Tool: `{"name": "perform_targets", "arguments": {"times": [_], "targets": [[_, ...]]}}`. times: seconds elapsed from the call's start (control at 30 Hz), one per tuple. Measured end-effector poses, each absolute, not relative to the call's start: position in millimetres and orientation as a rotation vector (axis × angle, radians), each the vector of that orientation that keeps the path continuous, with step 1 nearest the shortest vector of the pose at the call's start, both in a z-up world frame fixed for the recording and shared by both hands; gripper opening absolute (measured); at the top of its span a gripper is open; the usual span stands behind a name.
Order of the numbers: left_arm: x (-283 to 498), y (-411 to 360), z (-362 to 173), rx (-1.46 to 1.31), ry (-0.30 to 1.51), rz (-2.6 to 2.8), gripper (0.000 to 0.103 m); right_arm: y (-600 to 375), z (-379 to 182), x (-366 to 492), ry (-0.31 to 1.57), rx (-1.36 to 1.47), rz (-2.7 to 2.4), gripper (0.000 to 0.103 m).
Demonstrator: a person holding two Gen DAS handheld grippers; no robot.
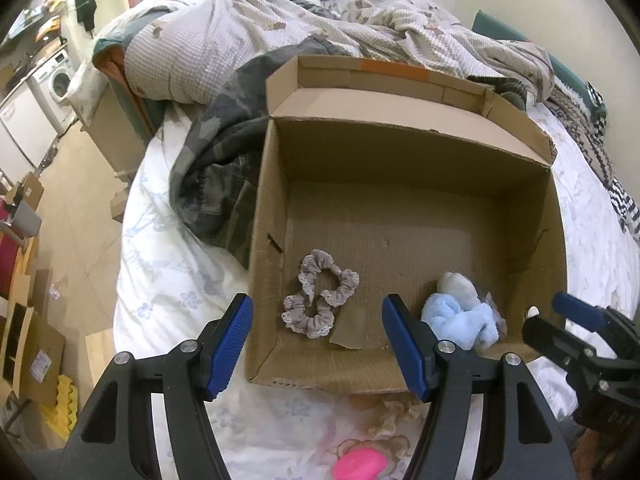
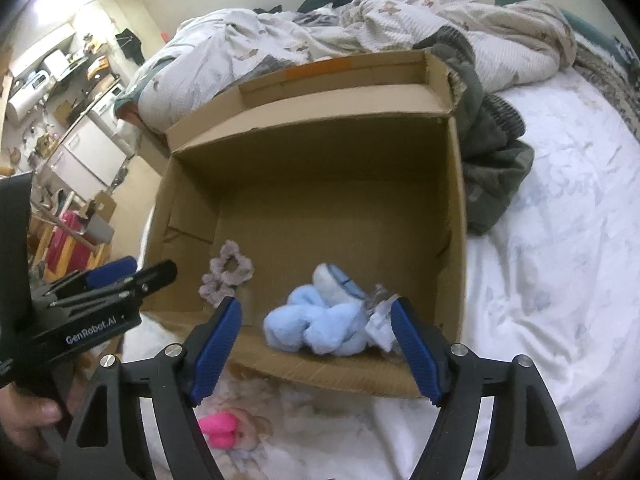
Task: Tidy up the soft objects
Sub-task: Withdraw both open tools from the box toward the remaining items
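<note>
An open cardboard box [image 1: 400,152] [image 2: 320,152] stands on the bed. Inside it lie a grey lace-trimmed scrunchie [image 1: 320,300] [image 2: 226,276] and a light blue plush item [image 1: 460,312] [image 2: 320,324] with a clear plastic tag. A pink soft object [image 1: 362,464] [image 2: 218,428] and a beige lace piece [image 1: 394,416] lie on the sheet in front of the box. My left gripper [image 1: 320,348] is open and empty above the box's near wall. My right gripper [image 2: 316,352] is open and empty over the blue plush; it also shows in the left wrist view [image 1: 576,320].
A rumpled duvet [image 1: 280,28] and dark green clothing [image 2: 492,160] lie behind and beside the box. Camouflage fabric [image 1: 216,176] lies left of it. The bed edge drops to a floor with cardboard boxes [image 1: 32,352] on the left.
</note>
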State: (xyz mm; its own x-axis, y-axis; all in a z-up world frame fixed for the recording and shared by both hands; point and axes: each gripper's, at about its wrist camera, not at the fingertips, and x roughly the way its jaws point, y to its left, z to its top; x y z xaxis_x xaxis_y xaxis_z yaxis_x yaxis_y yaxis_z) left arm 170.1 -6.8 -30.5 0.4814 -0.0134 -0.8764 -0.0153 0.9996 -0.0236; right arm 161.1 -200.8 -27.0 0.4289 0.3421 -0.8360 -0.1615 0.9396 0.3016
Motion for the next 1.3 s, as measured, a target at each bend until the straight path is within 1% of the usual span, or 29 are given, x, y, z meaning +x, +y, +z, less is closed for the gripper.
{"name": "perform_targets", "arguments": {"times": [0.03, 0.07, 0.1, 0.13, 0.4, 0.53, 0.67, 0.9, 1.07, 1.3], "targets": [[167.7, -5.9, -28.6, -0.033, 1.064, 0.002, 0.064, -200.9, -27.2, 159.4, 1.087, 0.192, 0.321, 0.086], [165.0, -4.5, -27.0, -0.036, 1.061, 0.002, 0.064, -201.5, -26.8, 157.3, 1.085, 0.2, 0.324, 0.096], [161.7, -3.2, -25.6, -0.037, 1.059, 0.001, 0.064, -202.1, -25.6, 154.5, 1.08, 0.211, 0.33, 0.102], [157.9, -2.2, -24.5, -0.036, 1.059, -0.001, 0.064, -202.8, -24.0, 152.0, 1.072, 0.222, 0.336, 0.103], [132.9, 1.1, -20.6, 0.006, 1.046, -0.008, 0.064, -211.8, -14.8, 131.6, 1.033, 0.29, 0.344, 0.103], [121.1, 8.1, -24.0, -0.02, 1.061, -0.009, 0.064, -214.2, -15.6, 118.6, 0.997, 0.309, 0.364, 0.103], [110.5, 13.3, -28.6, -0.035, 1.074, 0.004, 0.064, -208.4, -26.5, 109.2, 1.059, 0.28, 0.381, 0.103], [101.8, 16.2, -39.1, -0.045, 1.109, 0.023, 0.064, -204.4, -36.3, 98.6, 1.104, 0.223, 0.359, 0.103], [100.2, 13.7, -53.4, -0.044, 1.169, 0.02, 0.064, -204.4, -42.9, 97.2, 1.14, 0.208, 0.323, 0.103], [97.7, -8.9, -89.3, -0.028, 1.334, -0.086, 0.064, -209.8, -51.6, 100.2, 1.18, 0.244, 0.296, 0.103]]}}
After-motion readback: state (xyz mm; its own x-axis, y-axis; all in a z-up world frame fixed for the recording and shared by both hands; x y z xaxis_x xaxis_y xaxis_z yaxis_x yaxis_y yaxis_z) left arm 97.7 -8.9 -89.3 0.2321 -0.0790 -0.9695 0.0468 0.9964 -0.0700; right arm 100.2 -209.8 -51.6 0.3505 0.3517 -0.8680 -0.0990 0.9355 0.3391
